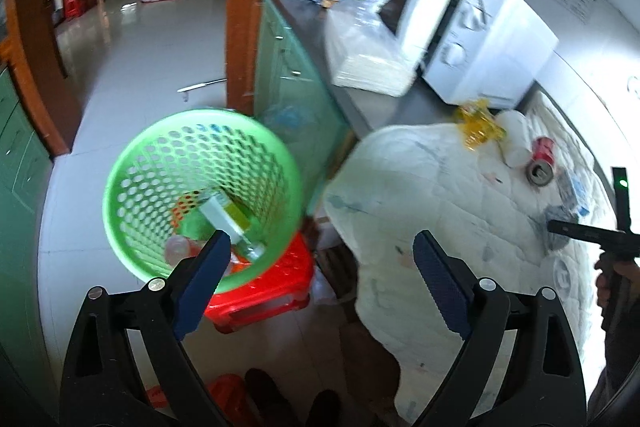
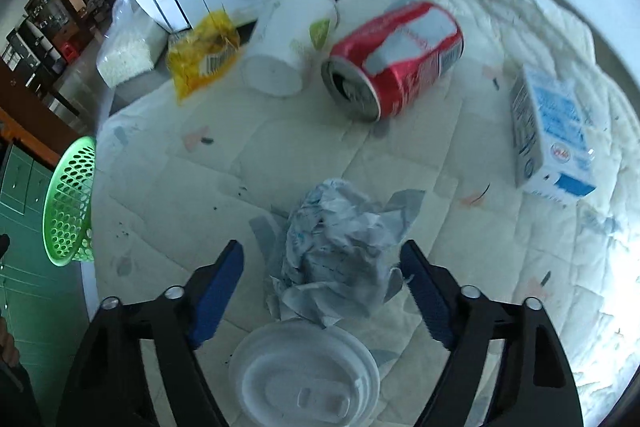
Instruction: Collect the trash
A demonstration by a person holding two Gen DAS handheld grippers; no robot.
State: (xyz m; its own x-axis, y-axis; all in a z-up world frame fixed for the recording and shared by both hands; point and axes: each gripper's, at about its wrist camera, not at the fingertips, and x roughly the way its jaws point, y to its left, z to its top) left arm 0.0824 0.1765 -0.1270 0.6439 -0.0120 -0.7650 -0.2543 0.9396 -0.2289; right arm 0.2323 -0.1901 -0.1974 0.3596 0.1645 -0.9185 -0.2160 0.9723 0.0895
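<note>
My left gripper (image 1: 322, 247) is open and empty, hovering over the floor beside a green perforated basket (image 1: 136, 163) that holds a carton and other trash. My right gripper (image 2: 322, 259) is open around a crumpled paper wad (image 2: 336, 247) on the white quilted cloth (image 2: 200, 179); the fingers do not press it. A white plastic lid (image 2: 304, 383) lies just below the wad. A red soda can (image 2: 396, 59) lies on its side, with a white paper cup (image 2: 288, 43), a yellow wrapper (image 2: 202, 55) and a blue-white carton (image 2: 552, 135) around it.
The basket sits on a red stool (image 1: 272, 291) next to a green cabinet (image 1: 292, 83). A white microwave (image 1: 480, 39) stands behind the cloth. The basket also shows in the right wrist view (image 2: 70, 203) at the table's left edge. The right gripper shows in the left wrist view (image 1: 600, 231).
</note>
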